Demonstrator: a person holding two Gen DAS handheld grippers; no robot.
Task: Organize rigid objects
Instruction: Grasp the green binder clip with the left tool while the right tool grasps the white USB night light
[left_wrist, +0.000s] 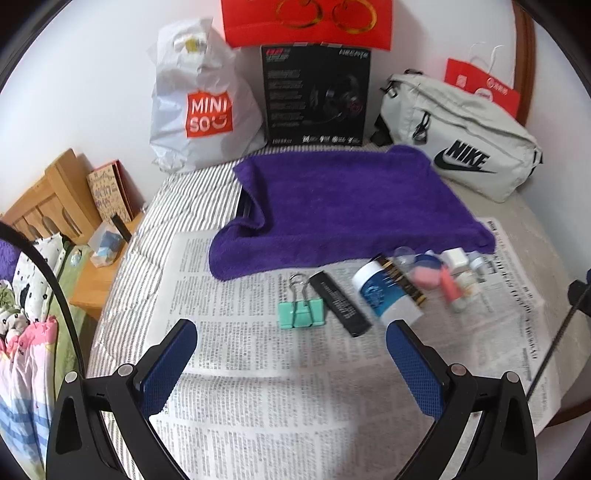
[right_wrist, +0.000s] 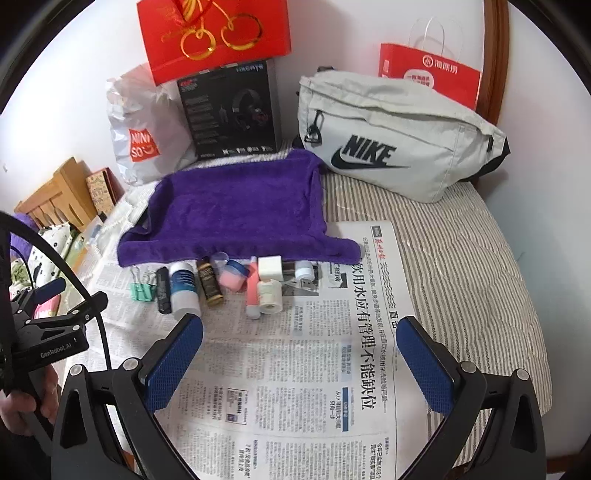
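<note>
**Nothing sorted yet, both grippers empty**

I judge the task barely begun: the small items lie in a loose row on the newspaper (right_wrist: 295, 369), along the towel's (right_wrist: 236, 206) near edge. My left gripper (left_wrist: 291, 347) hangs wide and empty; the clip (left_wrist: 302, 310) sits at 12 o'clock just beyond its fingers, the bottle (left_wrist: 384, 295) at 1 o'clock. My right gripper (right_wrist: 299, 343), also wide and empty, has the tape roll (right_wrist: 270, 295) at 12 o'clock.

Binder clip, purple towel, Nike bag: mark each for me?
binder clip (left_wrist: 301, 313), left wrist view, on its green body.
purple towel (right_wrist: 236, 206), right wrist view, middle of the cloth.
Nike bag (right_wrist: 388, 140), right wrist view, front panel above the logo.
</note>
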